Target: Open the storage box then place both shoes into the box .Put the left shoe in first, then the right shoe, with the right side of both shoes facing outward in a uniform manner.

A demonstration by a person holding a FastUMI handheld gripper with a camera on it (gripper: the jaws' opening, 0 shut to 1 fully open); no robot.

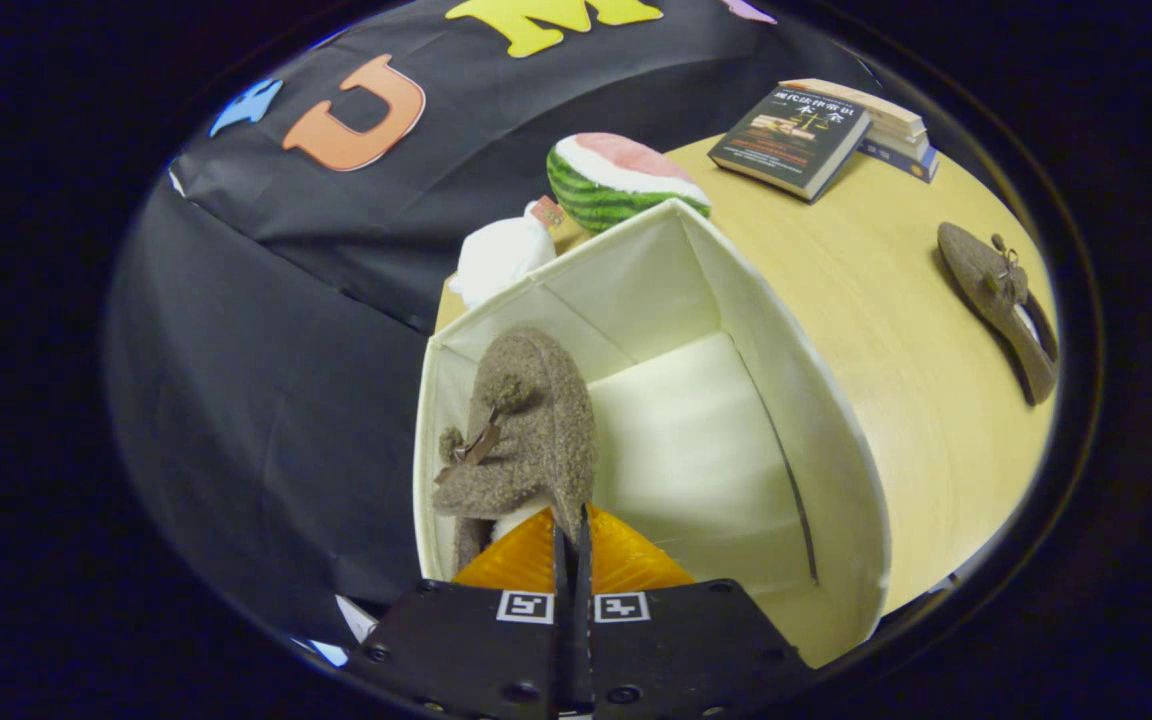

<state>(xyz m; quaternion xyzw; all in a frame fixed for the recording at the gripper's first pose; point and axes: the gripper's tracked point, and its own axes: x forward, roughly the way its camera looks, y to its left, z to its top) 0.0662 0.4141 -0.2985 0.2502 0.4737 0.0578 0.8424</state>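
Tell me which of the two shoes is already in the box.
The shoe pinched between the gripper fingers, against the box wall. The other shoe lies on the table, beyond the box.

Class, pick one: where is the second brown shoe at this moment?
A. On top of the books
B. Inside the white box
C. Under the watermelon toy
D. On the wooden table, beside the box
D: the second shoe lies on the table outside the box, while the gripper pinches the other shoe inside it.

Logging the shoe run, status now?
Fingers pinched on fuzzy brown shoe, held inside open storage box at its left wall. Second shoe on table. Nothing blocking.
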